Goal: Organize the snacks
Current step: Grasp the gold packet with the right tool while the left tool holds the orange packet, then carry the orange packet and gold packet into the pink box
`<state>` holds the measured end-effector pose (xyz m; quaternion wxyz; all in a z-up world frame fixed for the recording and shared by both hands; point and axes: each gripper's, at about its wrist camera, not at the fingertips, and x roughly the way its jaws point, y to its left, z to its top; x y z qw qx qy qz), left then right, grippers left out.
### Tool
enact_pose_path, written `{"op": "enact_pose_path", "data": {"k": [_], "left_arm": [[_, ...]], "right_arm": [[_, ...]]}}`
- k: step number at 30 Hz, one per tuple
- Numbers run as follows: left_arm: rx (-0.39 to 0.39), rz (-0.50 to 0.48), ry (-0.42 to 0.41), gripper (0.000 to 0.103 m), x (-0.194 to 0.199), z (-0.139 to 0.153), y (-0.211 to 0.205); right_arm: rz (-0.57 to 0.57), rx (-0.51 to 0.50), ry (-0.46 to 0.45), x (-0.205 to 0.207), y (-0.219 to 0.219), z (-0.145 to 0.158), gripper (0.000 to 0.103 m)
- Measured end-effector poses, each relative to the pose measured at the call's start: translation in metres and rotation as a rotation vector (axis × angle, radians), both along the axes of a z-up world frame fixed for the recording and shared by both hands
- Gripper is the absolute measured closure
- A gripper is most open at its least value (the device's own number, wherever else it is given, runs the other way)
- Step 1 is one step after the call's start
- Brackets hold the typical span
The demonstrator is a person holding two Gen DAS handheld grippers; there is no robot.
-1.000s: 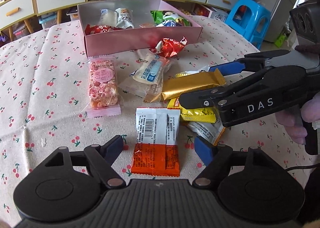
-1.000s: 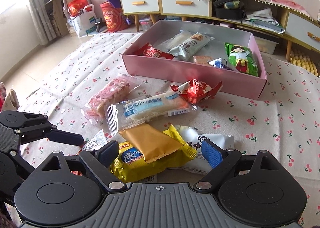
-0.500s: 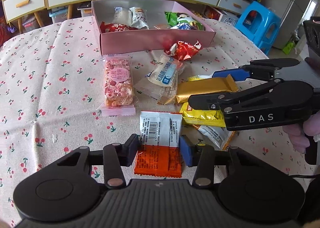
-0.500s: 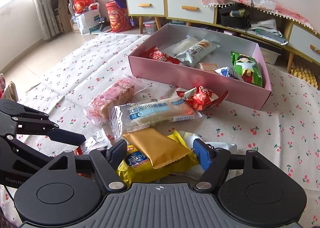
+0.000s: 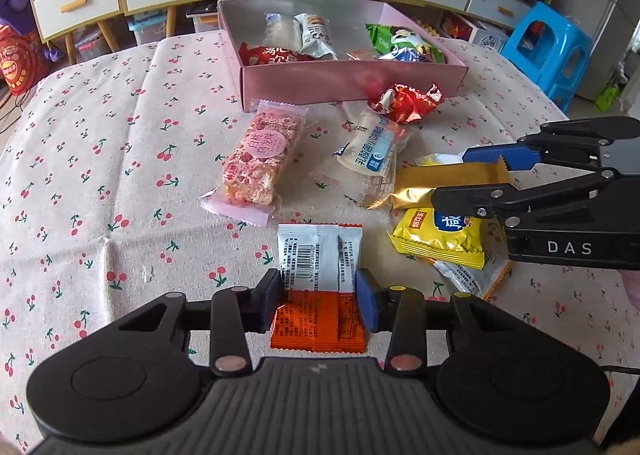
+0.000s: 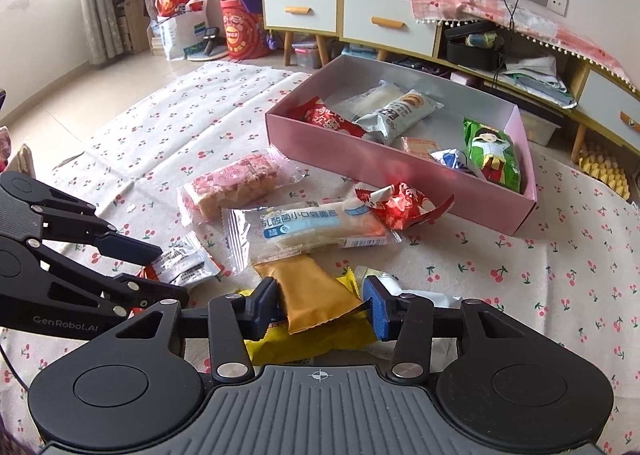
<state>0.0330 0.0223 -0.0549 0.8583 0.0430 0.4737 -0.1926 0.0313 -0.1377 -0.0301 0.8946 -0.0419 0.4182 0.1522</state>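
Note:
An orange-and-white snack packet (image 5: 320, 255) lies flat on the cherry-print tablecloth. My left gripper (image 5: 320, 295) is closing on it, and both pads press its long edges. The same packet (image 6: 184, 263) shows in the right wrist view between the left gripper's (image 6: 172, 273) tips. My right gripper (image 6: 320, 307) is closing on a gold packet (image 6: 316, 291) that lies on a yellow packet (image 6: 304, 347); its pads touch both sides. The right gripper (image 5: 452, 179) straddles that gold packet (image 5: 440, 179) in the left wrist view. A pink box (image 5: 340, 79) (image 6: 360, 151) with several snacks stands behind.
Loose on the cloth are a pink rice bar (image 5: 260, 159), a white bread pack (image 5: 372, 147), a red wrapper (image 5: 406, 101) by the box wall, and a white packet (image 5: 468, 275) under the yellow packet (image 5: 440, 239). A blue stool (image 5: 548, 43) stands beyond the table's right edge.
Both grippers' jaws have closed in from wide open. The left pads now meet the orange-and-white packet and the right pads meet the gold packet. Neither hand has shifted much.

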Motion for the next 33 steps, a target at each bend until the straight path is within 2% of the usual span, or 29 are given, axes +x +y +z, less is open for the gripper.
{"op": "enact_pose_path", "data": {"k": [11,19,25,33], "left_arm": [[-0.064,0.040,0.053,0.067,0.004,0.005,0.011],[-0.113,0.063,0.057,0.067,0.005,0.014,0.016],[-0.154,0.069,0.062,0.067,0.007,0.022,0.017],[-0.193,0.084,0.024,0.067,0.014,0.037,0.015]], "right_arm": [[-0.031,0.068,0.046,0.000,-0.009,0.009,0.065],[-0.137,0.185,0.121,0.005,-0.031,0.019,0.065],[-0.197,0.266,0.121,0.006,-0.048,0.031,0.065],[-0.276,0.317,0.099,0.015,-0.067,0.044,0.066]]}}
